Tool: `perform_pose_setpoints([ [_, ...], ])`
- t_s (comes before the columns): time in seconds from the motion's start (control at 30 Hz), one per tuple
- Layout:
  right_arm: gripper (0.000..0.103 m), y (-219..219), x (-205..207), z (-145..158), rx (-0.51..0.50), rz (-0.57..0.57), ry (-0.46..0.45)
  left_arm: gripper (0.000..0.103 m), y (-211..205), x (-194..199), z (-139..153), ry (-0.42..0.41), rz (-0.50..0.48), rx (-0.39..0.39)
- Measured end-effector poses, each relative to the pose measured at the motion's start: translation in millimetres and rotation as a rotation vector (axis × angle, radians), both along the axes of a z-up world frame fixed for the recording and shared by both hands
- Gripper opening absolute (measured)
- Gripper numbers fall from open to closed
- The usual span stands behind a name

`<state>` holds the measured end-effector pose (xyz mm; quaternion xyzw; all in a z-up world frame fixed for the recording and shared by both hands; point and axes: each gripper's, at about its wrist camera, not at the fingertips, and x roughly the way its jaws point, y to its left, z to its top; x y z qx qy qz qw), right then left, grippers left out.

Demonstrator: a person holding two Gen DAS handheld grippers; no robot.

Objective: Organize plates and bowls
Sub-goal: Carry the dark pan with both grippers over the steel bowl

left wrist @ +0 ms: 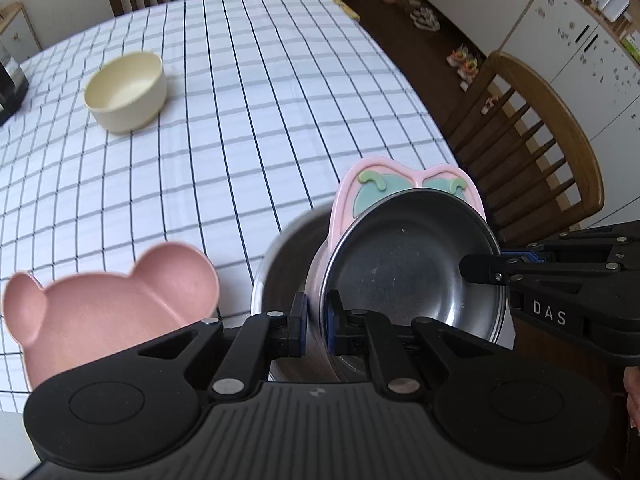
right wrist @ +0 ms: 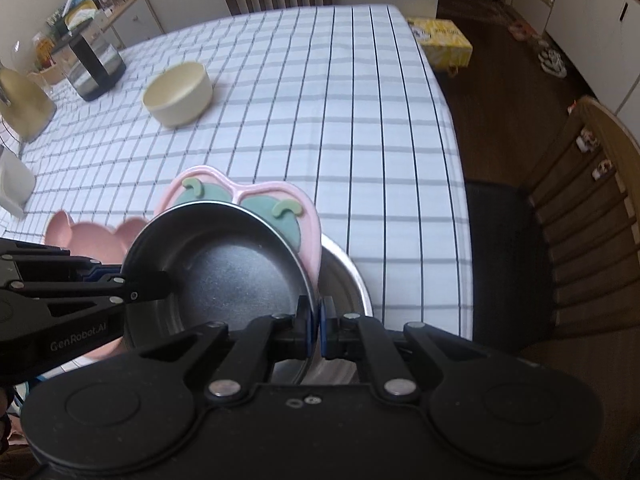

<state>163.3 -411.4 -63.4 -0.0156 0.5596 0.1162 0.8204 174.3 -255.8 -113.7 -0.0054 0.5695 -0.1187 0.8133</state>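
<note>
The left gripper (left wrist: 317, 316) is closed almost fully, its blue-padded jaws pinching the rim of the steel bowl (left wrist: 408, 268) together with the pink strawberry plate (left wrist: 404, 180) that stands behind it. The right gripper (right wrist: 316, 322) is likewise nearly shut, clamped on the opposite rim of the same steel bowl (right wrist: 232, 268), with the pink strawberry plate (right wrist: 240, 196) pressed against the bowl's back. Both pieces are tilted nearly on edge, above a second steel bowl (left wrist: 280, 264) that rests near the table's front edge, toward its right corner; whether the held pair touches it is hard to tell.

Just left of these, at the front edge, lies the pink bear-shaped plate (left wrist: 108, 304), flat on the checked tablecloth (left wrist: 260, 100). Well apart, toward the far left of the table, sits a cream bowl (left wrist: 126, 90), upright. At the far left corner stands a dark kettle (right wrist: 94, 66). Wooden chairs (left wrist: 552, 152) stand at the table's right side and far edge.
</note>
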Motion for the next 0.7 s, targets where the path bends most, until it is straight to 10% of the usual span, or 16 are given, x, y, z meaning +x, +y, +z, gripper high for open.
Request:
perform_pose_setpoints([
  [0.7, 0.006, 3.0, 16.1, -44.6, -0.013, -0.017, 0.125, 0.008, 2.0, 19.3, -45.6, 0.079, -0.017, 0.008],
])
